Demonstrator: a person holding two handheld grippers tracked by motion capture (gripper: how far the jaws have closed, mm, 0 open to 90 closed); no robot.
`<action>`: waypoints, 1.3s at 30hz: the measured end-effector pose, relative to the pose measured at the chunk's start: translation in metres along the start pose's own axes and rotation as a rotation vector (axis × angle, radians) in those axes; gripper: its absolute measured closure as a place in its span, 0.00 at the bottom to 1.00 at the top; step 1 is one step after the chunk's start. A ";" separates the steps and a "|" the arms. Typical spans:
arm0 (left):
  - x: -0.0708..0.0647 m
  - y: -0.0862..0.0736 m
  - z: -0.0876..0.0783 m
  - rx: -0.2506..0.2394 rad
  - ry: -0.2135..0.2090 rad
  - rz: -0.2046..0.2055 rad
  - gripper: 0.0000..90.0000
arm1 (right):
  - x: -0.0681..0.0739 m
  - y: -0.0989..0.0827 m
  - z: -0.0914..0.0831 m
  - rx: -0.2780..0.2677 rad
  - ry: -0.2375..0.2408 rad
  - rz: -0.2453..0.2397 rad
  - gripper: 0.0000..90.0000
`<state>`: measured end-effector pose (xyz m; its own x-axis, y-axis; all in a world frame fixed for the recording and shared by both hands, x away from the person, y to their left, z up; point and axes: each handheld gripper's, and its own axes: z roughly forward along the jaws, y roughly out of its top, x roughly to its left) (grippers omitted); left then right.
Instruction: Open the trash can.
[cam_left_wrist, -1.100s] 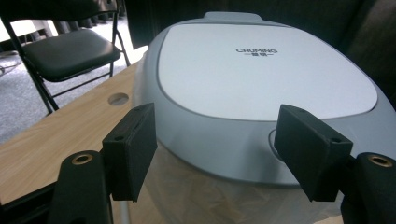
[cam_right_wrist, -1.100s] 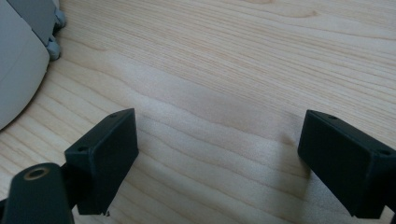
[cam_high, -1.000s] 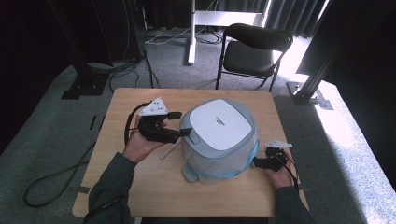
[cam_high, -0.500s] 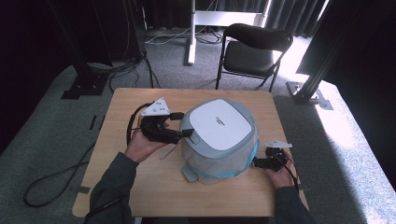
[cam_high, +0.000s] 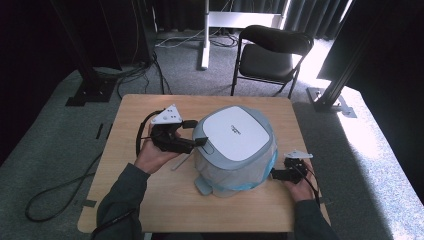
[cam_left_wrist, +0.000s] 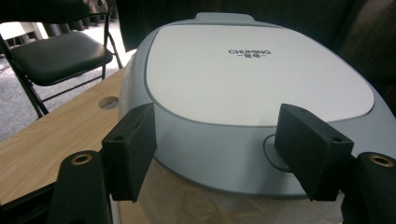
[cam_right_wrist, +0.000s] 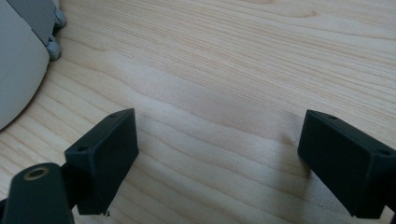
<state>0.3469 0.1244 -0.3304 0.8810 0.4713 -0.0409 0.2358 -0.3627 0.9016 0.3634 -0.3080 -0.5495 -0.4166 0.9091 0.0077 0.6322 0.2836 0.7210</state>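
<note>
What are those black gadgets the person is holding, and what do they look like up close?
Each hand holds a black tool. The left tool and the right tool each carry a grey three-cornered plate on top and trail a black cable. Seen from their own cameras, the jaws are two blocky black pads with brass-coloured holes at their bases. The person wears dark grey-green sleeves.

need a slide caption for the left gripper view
Left tool open, its jaws on either side of the front edge of a grey rice cooker with a white lid panel, on a wooden table.
</note>
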 end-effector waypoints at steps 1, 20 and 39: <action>0.000 0.000 0.000 0.000 0.000 0.000 0.35 | 0.000 0.000 0.000 0.000 0.000 0.000 0.12; -0.005 0.001 -0.001 0.016 0.029 0.026 0.37 | 0.000 0.000 0.000 0.000 0.000 0.000 0.12; -0.003 -0.003 -0.006 0.002 0.033 0.025 0.40 | 0.000 0.000 0.000 0.001 0.000 0.001 0.12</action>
<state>0.3409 0.1291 -0.3300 0.8728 0.4881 -0.0044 0.2149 -0.3762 0.9013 0.3634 -0.3080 -0.5495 -0.4157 0.9094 0.0082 0.6330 0.2829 0.7206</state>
